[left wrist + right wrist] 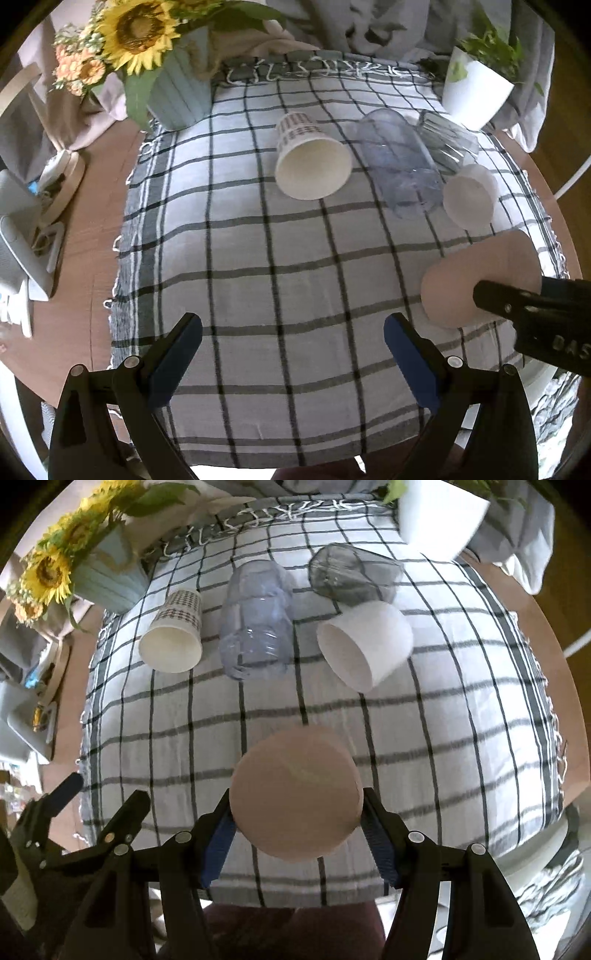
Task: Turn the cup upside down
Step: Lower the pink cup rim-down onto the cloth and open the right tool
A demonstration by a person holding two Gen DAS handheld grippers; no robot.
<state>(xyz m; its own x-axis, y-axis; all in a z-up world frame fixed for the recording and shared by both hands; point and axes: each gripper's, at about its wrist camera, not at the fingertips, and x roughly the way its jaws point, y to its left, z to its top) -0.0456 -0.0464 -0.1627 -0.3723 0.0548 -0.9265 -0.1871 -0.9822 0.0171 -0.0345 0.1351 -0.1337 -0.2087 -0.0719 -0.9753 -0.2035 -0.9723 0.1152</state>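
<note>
The right gripper has its jaws closed on the pink cup, one blue pad against each side of the cup near its rim. In the right wrist view the cup fills the space between the pads and shows a round, flat pinkish face toward the camera; whether that is the base or the mouth I cannot tell. The left wrist view shows the same pink cup lying roughly sideways in the grip over the checked cloth; whether it touches the cloth I cannot tell.

The left gripper hovers over the near part of the checked cloth, to the left of the pink cup, its jaws spread wide with nothing between them.

Beyond the pink cup, four more cups lie on their sides on the cloth: a paper cup with a dotted pattern far left, a clear plastic cup next to it, a white cup closest behind the pink cup, and a smoky grey cup behind that one.

Far left of the pink cup, at the cloth's back corner, stands a pale blue pot with sunflowers. At the opposite back corner stands a white pot with green leaves. The wooden surface shows at the cloth's left edge
</note>
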